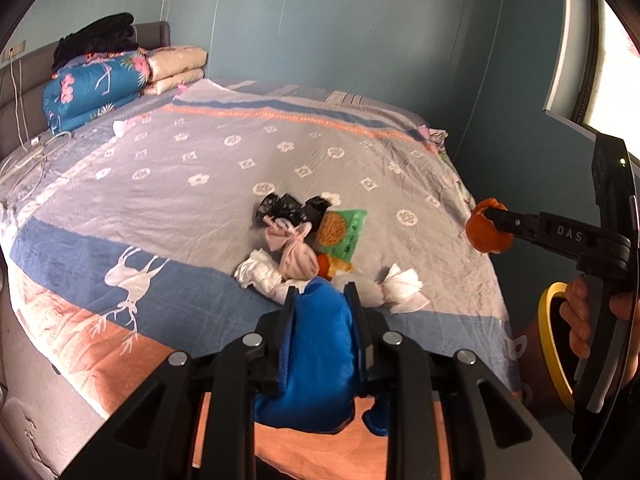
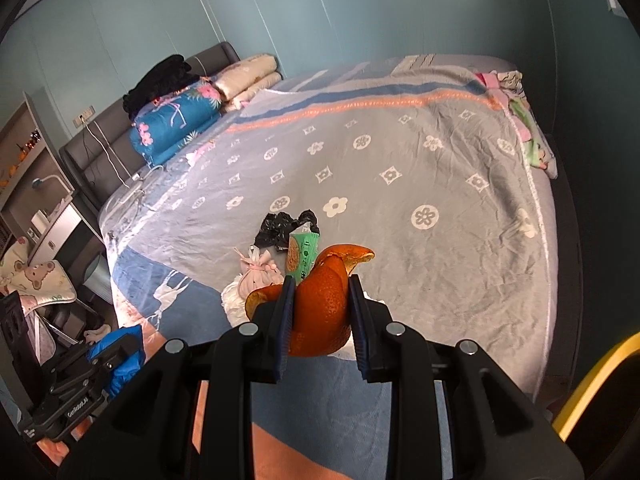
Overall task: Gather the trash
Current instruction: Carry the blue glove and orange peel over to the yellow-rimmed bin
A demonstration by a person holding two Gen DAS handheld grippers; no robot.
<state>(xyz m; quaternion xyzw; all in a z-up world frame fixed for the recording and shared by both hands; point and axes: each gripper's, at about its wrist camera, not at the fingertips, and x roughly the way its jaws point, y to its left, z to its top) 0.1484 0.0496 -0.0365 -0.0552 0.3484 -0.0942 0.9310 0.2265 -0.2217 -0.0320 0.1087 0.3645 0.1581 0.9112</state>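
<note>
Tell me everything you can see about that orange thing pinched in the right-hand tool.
It looks like an orange peel: a curled, cup-shaped piece of rind, deep orange and pitted outside, with a torn flap pointing up at the top. The right gripper is shut on it, one dark finger pressing each side. It hangs in the air, touching only the fingers. In the left wrist view the orange peel sits beyond the edge of the bed.

Both wrist cameras look forward and down over the bed (image 1: 280, 152) from its near edge; both share its litter pile (image 2: 276, 256).
</note>
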